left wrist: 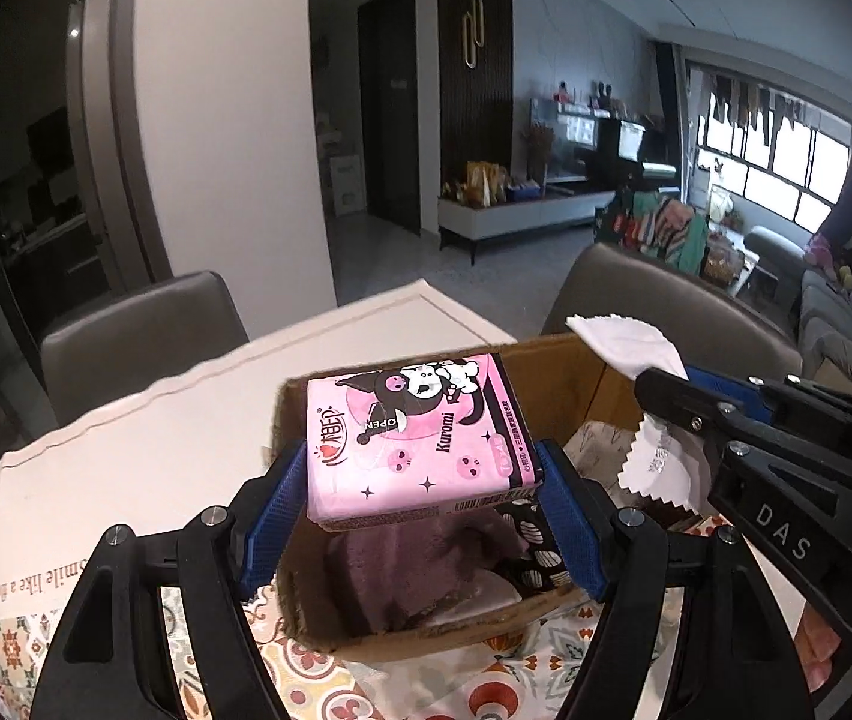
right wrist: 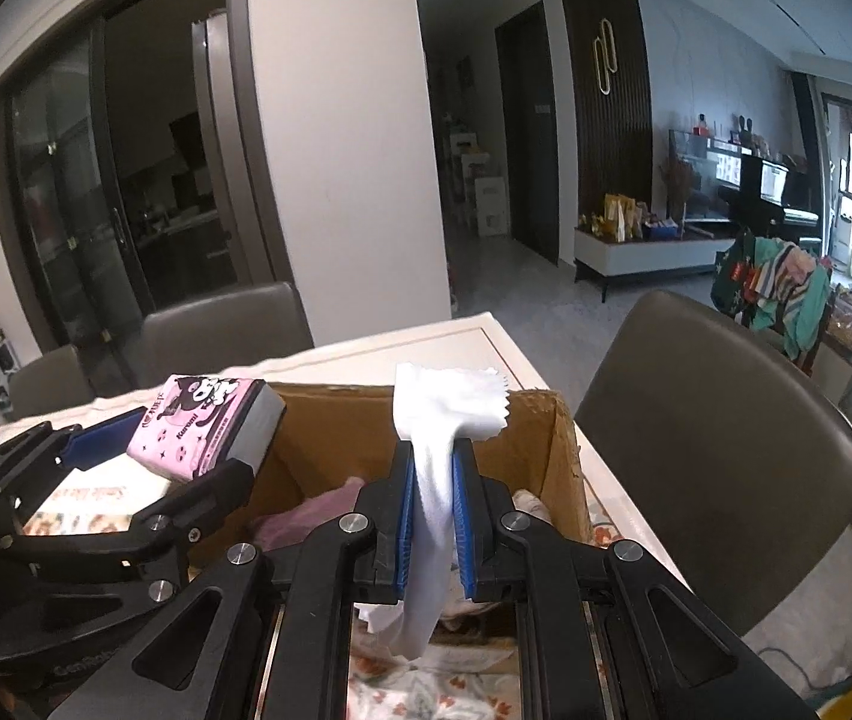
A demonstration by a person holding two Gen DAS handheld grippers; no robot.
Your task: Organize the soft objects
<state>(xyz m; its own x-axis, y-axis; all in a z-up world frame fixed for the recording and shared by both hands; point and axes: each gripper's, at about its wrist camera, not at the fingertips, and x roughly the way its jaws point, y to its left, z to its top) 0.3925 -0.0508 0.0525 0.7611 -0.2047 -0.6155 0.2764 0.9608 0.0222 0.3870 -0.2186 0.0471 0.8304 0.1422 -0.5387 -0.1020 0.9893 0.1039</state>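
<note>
My left gripper (left wrist: 423,468) is shut on a pink Kuromi tissue pack (left wrist: 417,441) and holds it above the left part of an open cardboard box (left wrist: 558,360). The pack also shows in the right wrist view (right wrist: 204,426). My right gripper (right wrist: 433,462) is shut on a white cloth (right wrist: 444,414) with zigzag edges, held over the box (right wrist: 330,420); the cloth hangs down between the pads. In the left wrist view the right gripper (left wrist: 660,390) holds the cloth (left wrist: 630,342) above the box's right side. Inside the box lie a mauve towel (left wrist: 402,570) and patterned fabrics (left wrist: 534,540).
The box stands on a patterned tablecloth (left wrist: 516,678) over a white table (left wrist: 186,420). Brown chairs stand behind the table on the left (left wrist: 138,330) and right (right wrist: 714,444). A living room lies beyond.
</note>
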